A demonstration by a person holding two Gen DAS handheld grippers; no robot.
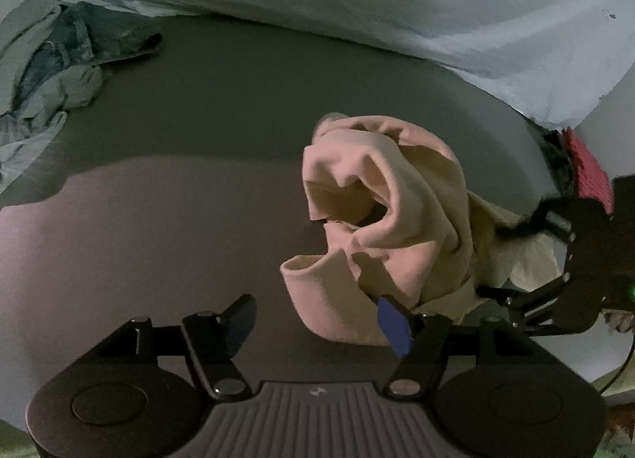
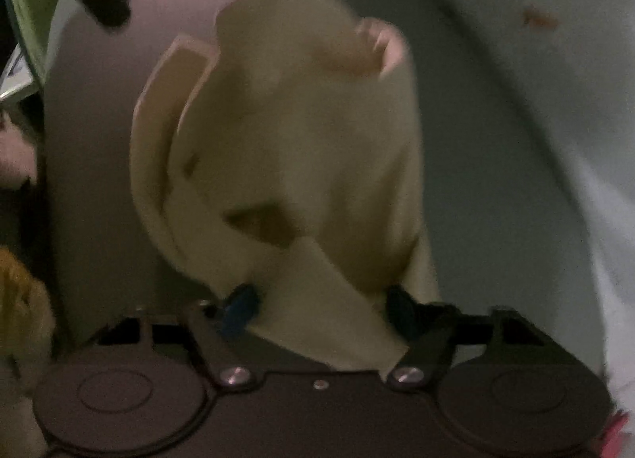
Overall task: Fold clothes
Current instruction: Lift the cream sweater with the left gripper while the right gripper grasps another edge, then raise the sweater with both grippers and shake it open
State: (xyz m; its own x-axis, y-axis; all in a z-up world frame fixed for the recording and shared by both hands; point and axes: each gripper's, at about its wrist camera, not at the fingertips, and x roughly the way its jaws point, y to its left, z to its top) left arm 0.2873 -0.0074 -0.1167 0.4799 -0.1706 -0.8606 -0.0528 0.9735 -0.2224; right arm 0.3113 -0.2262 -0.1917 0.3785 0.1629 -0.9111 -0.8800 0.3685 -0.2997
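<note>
Left hand-held gripper [image 1: 317,323] spread wide, level, beside bunched cream garment [image 1: 381,200].

I'm seeing the cream garment [image 1: 401,220] as soft, matt knit cloth, creasing thickly. The left gripper [image 1: 317,323] is showing matt black plastic arms, a ribbed grey base, dull metal rivets and blue rubbery-looking pads [image 1: 393,325]. The grey bed surface [image 1: 198,132] is looking smooth and matt; the carrot-print quilt [image 1: 436,1] is thin, wrinkled cotton-like cloth.
</note>
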